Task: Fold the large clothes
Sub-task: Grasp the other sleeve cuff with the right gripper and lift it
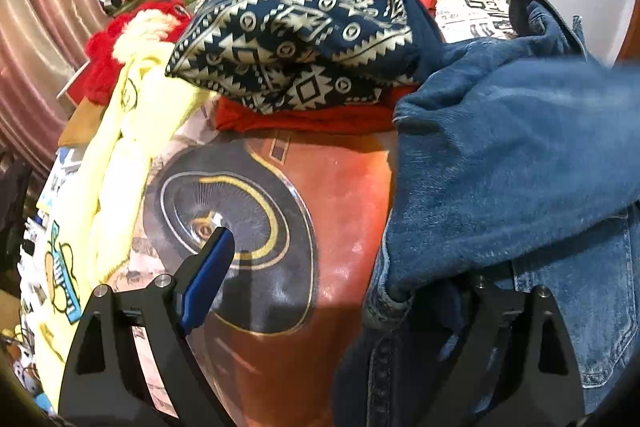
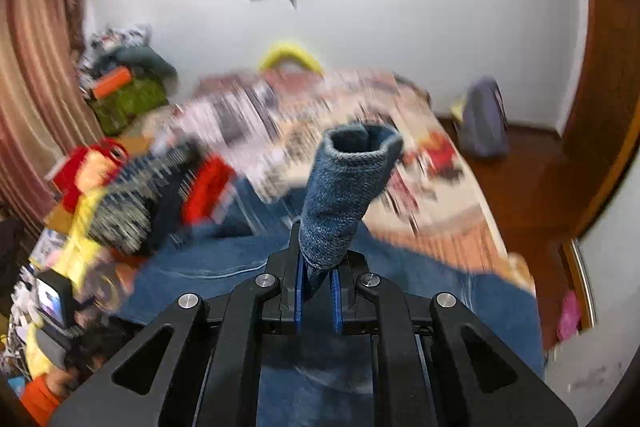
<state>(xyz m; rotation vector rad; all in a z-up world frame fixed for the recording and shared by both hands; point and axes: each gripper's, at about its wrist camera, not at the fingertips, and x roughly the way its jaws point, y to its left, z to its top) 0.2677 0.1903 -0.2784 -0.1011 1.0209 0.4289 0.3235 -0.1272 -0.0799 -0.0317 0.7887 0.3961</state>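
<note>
The right gripper is clamped on only a narrow pinch of the blue denim jacket's ribbed cuff, so the heavy cloth could slide out of the blue pads as it is lifted. The left gripper stands wide apart, holding nothing. The denim jacket lies on the printed bedspread, draped over the left gripper's right-hand finger and trailing below the right gripper.

The denim jacket beside the left gripper is coarse woven cloth with a fuzzy, fleecy blue lining, and the cuff pinched in the right gripper looks ribbed and nubbly. Both grippers are matt black plastic with shiny metal pins and smooth blue pads. Ahead of the left one the printed bedspread is smooth, faintly sheeny cloth.
</note>
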